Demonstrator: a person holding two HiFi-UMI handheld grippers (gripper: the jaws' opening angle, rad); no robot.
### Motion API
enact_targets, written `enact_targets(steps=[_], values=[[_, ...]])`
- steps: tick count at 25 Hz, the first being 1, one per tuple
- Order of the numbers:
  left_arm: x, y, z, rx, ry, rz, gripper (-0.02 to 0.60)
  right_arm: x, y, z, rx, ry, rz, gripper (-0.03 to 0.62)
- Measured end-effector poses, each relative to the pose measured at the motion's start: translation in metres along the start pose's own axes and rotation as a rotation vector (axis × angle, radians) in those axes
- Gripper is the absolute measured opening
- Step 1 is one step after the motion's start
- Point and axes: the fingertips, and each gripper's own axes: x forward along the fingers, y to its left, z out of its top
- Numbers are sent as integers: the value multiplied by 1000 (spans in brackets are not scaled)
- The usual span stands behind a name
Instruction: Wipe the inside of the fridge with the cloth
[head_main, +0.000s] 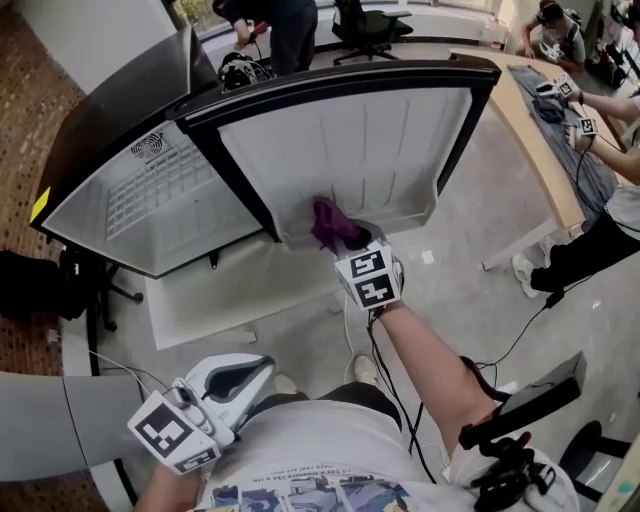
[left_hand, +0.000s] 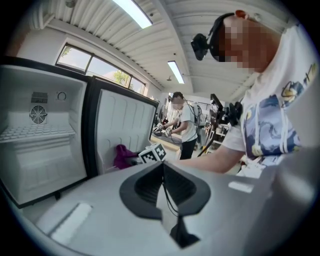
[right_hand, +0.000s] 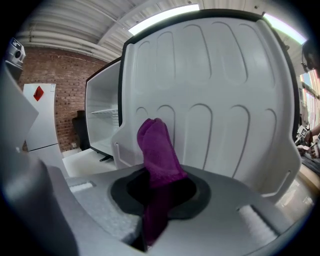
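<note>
Purple cloth (head_main: 333, 224) pressed to the open fridge door (head_main: 380, 140).
The right gripper (head_main: 347, 238) clamps the fuzzy, bunched cloth at the bottom of the door's ribbed white plastic liner. The left gripper (head_main: 255, 370), jaws together and empty, hangs well apart from the door.

Grey floor (head_main: 480, 220) fills the middle of the head view. A brick wall (head_main: 30, 130) runs along the left edge, with a black bag (head_main: 30, 285) at mid left. At top centre is an office chair (head_main: 365, 25), with a person (head_main: 285, 25) beside it. A long wooden table (head_main: 530, 130) crosses the upper right, with two more people at it. A black cable (head_main: 520, 335) trails across the right. At the left of the right gripper view stands a white cabinet (right_hand: 37, 117) bearing a red diamond.
</note>
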Motion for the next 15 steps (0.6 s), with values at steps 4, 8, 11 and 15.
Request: enact_targets(steps=[4,8,11,15], values=[[13,-7,5,-2,-10,-16,6,-12,-25,-4,-5,14,-33,52],[30,-17,11,2,-22,-46,6,-26,-54,-10,-12,33,-67,52],[44,-24,13,5,-26,-70,6,-37,-77,-14,-15,43,-100,52],[61,-36,14,4,-35,-93,6,-56,-107,-18,-37,54,-142,52]])
